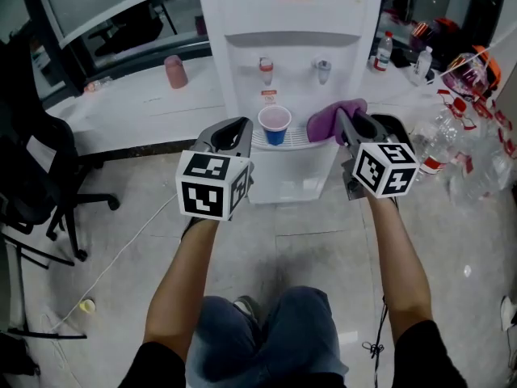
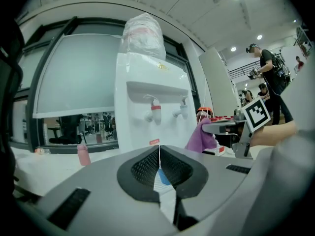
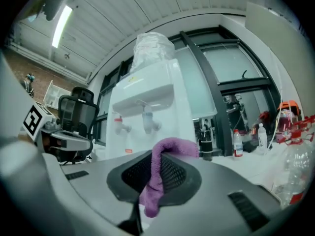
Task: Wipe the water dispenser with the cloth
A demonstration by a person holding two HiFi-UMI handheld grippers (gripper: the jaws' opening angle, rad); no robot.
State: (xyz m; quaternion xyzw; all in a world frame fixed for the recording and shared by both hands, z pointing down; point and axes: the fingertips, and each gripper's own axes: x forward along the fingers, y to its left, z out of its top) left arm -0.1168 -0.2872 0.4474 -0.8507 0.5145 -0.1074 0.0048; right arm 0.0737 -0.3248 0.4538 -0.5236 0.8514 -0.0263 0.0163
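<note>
- Water dispenser (image 1: 291, 23), head view: the white unit stands straight ahead of the person, against a low white surface (image 1: 137, 103). A cup (image 1: 275, 125) sits on its drip tray below the red tap. The left claw (image 1: 236, 129) is held just left of the cup, its jaws together with nothing in them. The right claw (image 1: 349, 124) is held at the tray's right end, its jaws clamped on the purple cloth (image 1: 327, 120), which bunches up beside the tray. A pink bottle (image 1: 175, 71) stands on the surface to the left, and an office chair (image 1: 36, 176) is at the far left.
- Left gripper view: the left claw (image 2: 159, 150) has its jaws pressed tip to tip and holds nothing. The water dispenser (image 2: 147, 97) rises beyond them, with a wrapped bottle on top. The cloth (image 2: 202, 136) hangs at the right from the other claw.
- Right gripper view: the right claw (image 3: 153, 157) is closed on the cloth (image 3: 158, 181), which folds over the jaw tips and trails down between the pads. The water dispenser (image 3: 147, 107) stands just behind, taps facing the camera.
</note>
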